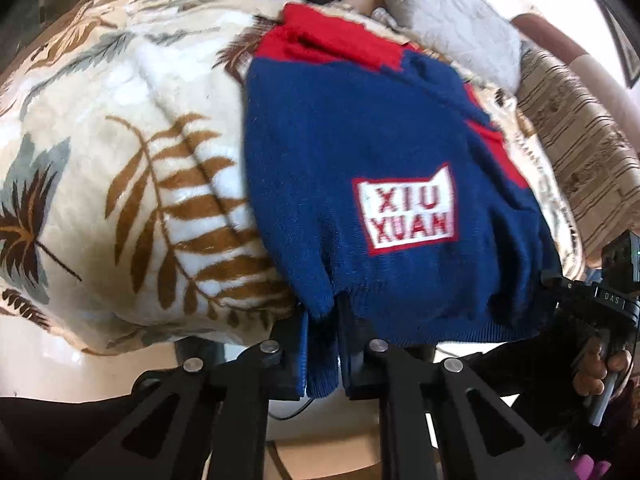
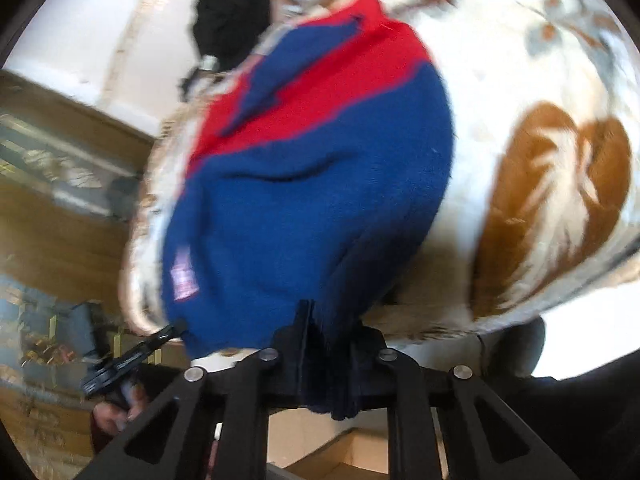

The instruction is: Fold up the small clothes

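Pinched at six o'clock between the closed black fingers of the left gripper [image 1: 323, 354]: hem of a blue-and-red knit sweater [image 1: 372, 184], spread toward twelve across a leaf-print blanket [image 1: 132, 168]. At four o'clock, the right gripper [image 1: 612, 308], hand-held, jaws out of sight.

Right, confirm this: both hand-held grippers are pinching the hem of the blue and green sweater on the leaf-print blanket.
Wrong colour only: the sweater is blue and red, as the left wrist view shows. Both the left hand-held gripper and right hand-held gripper do pinch its hem on the blanket.
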`<state>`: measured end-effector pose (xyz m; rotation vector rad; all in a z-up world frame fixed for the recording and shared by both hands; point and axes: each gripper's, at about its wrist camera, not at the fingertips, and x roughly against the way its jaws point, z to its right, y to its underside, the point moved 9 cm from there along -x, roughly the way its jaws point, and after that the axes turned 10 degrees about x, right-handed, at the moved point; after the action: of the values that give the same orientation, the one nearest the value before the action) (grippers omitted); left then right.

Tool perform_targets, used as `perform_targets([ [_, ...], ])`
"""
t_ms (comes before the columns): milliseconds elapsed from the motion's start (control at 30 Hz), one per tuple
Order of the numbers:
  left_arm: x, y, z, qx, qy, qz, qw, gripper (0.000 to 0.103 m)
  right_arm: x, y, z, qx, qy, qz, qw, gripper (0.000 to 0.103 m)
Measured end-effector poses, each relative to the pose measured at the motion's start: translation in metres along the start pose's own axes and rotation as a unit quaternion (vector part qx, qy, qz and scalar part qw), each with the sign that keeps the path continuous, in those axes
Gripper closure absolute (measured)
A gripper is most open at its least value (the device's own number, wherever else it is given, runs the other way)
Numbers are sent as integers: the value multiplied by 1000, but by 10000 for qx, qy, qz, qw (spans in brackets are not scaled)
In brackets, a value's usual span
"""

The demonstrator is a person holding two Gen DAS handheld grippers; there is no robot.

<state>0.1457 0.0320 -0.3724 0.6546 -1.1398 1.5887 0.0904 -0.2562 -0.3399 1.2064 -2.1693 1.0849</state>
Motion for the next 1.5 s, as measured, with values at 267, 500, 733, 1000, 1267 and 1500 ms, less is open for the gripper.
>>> perform_targets([
  [267, -30, 5, 1, 97, -184, -501, 9985, 19, -30, 12, 41, -1077, 244, -628, 9919, 32],
  [500, -35, 0, 0, 161, -345, -492, 9981, 75, -39, 6, 41, -795, 311, -419, 9955, 46],
  [733, -2, -1, 17, 69, 110, -425, 9990, 92, -6, 3, 5, -149, 188, -359, 9991, 92],
  [1000, 52, -34, 34, 67, 843, 57, 9964, 92, 35, -53, -56, 534, -542, 456, 9961, 92],
  [1267, -8, -19, 20, 233, 308, -687, 9969, 84, -21, -28, -15, -196, -436, -311, 9984, 90],
  [1500, -32, -13, 10, 509, 36, -1020, 9935, 62, -43, -16, 2, -670, -333, -695, 9948, 84],
])
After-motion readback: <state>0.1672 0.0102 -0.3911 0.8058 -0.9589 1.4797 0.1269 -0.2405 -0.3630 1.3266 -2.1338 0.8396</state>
